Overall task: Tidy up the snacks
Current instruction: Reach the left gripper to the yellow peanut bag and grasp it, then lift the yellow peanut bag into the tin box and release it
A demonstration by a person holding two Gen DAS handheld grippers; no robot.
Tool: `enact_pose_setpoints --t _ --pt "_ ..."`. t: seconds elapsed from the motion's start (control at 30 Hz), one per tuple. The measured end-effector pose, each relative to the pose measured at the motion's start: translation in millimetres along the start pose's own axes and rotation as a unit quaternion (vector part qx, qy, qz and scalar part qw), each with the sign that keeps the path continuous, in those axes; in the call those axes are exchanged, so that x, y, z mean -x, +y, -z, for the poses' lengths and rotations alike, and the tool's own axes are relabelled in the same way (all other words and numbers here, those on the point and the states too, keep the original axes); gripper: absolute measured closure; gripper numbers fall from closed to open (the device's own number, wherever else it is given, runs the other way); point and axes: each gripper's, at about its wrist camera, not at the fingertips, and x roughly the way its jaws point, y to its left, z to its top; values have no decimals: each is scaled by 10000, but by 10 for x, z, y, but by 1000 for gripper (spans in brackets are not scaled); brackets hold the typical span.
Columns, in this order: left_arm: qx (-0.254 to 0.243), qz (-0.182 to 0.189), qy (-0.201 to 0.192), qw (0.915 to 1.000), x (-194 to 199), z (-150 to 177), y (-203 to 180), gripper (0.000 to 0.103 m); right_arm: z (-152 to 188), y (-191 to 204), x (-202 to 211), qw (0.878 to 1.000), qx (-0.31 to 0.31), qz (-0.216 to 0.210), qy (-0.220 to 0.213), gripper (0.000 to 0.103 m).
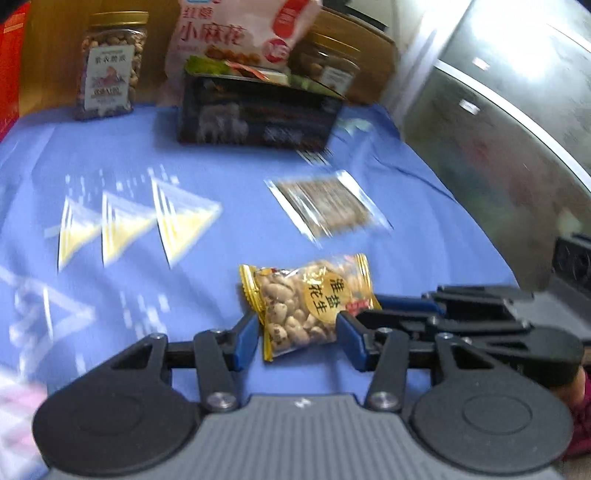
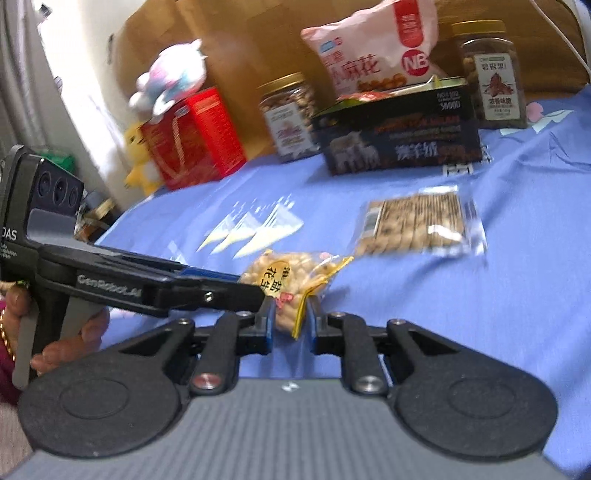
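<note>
**Item: peanut packet.** Small yellow-edged clear bag of peanuts, lying on the blue cloth, nearer the viewer than the dark box. Both tools are on it at once.

**Left gripper.** Jaws part-open, one blue pad at each side of the packet's near end. Whether the pads press it I cannot tell; a sliver of cloth shows by the left pad.

**Right gripper.** Jaws narrow, pinching the packet's crimped yellow end between its pads.

**Progress.** By my reading, early to middle. The dark box stands with its lid up and a pink bag propped behind or in it. 2 loose items remain on the cloth: the peanut packet, and a flat clear packet of brown sticks lying between the peanut packet and the dark box. The peanut packet seems to be mid-pickup; nothing shows it placed yet.

**Surroundings, relative to the dark box.**
- 1 gold-lidded nut jar to its left, 1 nut jar to its right.
- Red carton further left, a plush toy on top, a yellow toy beside it.

**Obstructions.** The flat clear packet lies on the straight path to the dark box. The 2 tools crowd each other at the packet.
</note>
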Motion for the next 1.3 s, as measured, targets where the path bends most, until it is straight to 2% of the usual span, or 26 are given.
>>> enact_pose_setpoints --t 0.13,0.17,0.3,0.37,0.53,0.63,0.73,0.77,0.8,0.9,1.07,1.3 --pt "-209 125 -10 9997 200 292 -165 57 215 136 215 10000 60 -57 45 81" --pt "-220 172 -3 9996 234 340 -186 57 270 164 259 9999 70 -54 65 77" --pt "-265 174 -96 9995 337 399 -214 55 399 233 358 9998 104 170 15 49" --pt "-247 127 -186 9994 369 368 -199 54 409 233 388 9995 166 274 -61 47" --pt "-68 204 -56 9998 302 282 -141 53 403 272 359 9973 511 490 -170 46" --pt "101 412 127 9990 210 236 -95 54 410 280 275 9963 655 541 -107 46" --pt "106 510 213 9984 125 219 -107 58 407 260 219 9964 687 490 -70 47" --pt "49 511 216 9984 113 207 -117 59 410 264 212 9962 703 497 -92 52" --pt "10 538 243 9983 99 195 -115 63 399 260 195 9963 723 457 -73 64" --pt "43 659 304 9974 68 142 -93 69 357 245 149 9960 731 507 -95 65" --pt "-166 618 135 9979 59 -121 -70 69 190 175 80 9956 743 506 -262 66" --pt "-684 400 -489 9957 -37 -916 -75 69 -471 -58 -75 9874 1094 730 -882 66"
